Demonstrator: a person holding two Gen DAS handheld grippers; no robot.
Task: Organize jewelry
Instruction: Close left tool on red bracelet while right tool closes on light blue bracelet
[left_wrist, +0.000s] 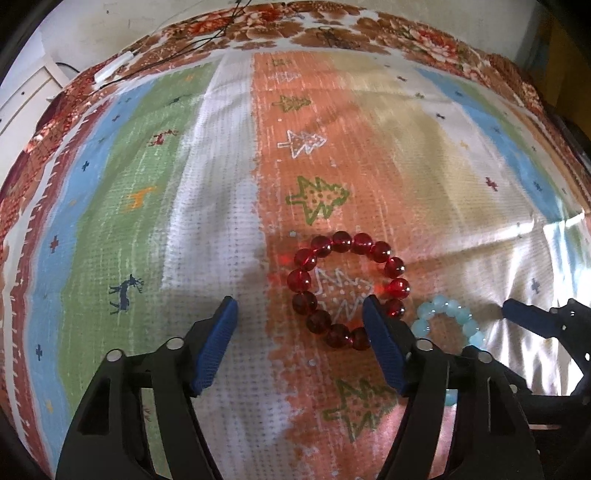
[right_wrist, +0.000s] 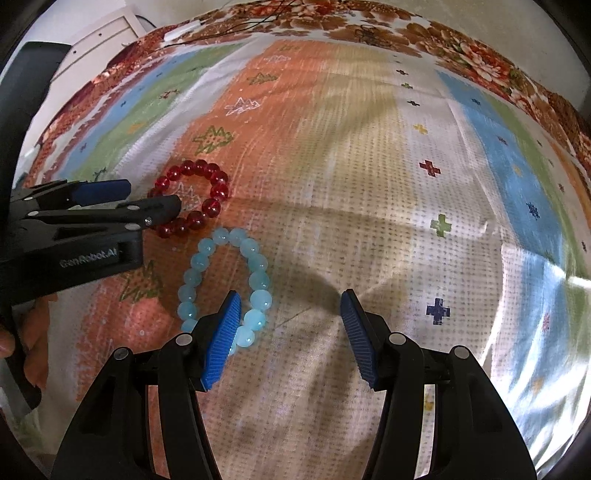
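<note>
Both grippers, left (left_wrist: 300, 314) and right (right_wrist: 290, 308), pointed steeply down with jaws apart, gripping nothing. The red bracelet (left_wrist: 347, 288) and blue bracelet (right_wrist: 225, 288) lay side by side on a striped cloth (left_wrist: 221, 184) over a floral cover (left_wrist: 332, 33).

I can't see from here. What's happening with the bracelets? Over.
Both grippers, left and right, open, holding nothing. Red bracelet and blue bracelet flat on cloth. Nothing blocking.
</note>
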